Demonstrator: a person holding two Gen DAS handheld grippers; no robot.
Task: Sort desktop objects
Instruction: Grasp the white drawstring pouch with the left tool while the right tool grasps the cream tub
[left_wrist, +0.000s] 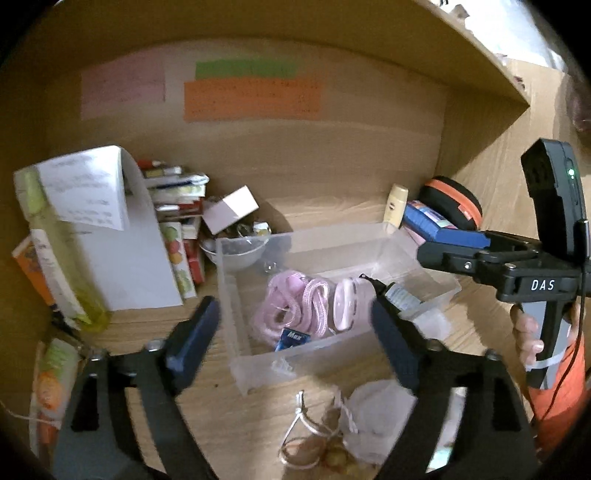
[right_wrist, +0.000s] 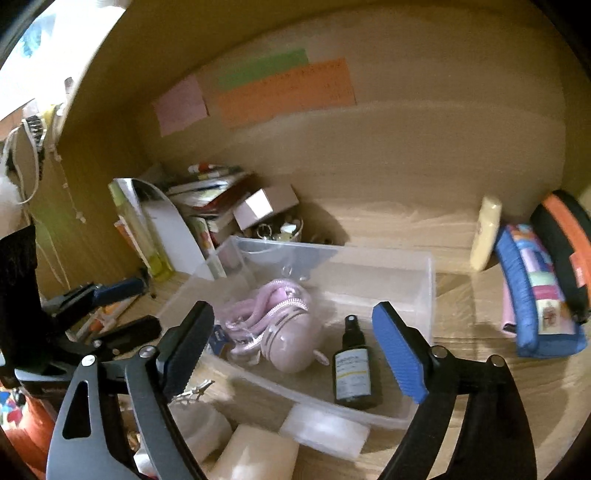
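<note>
Clear plastic bin (right_wrist: 421, 280) sits on the wooden worktop (right_wrist: 480, 373) inside a desk alcove. Within it lie a pink cord bundle (right_wrist: 258, 310), a pink pouch (right_wrist: 291, 350) and a dark spray bottle (right_wrist: 352, 365), the bottle flat at the right end. Left gripper (left_wrist: 295, 332) hovers above the bin, fingers spread, holding nothing. Right gripper (right_wrist: 291, 339) hovers over the bin's near wall, fingers likewise spread and empty. Blue pencil case (right_wrist: 535, 295) rests right of the bin, apart from it.
</note>
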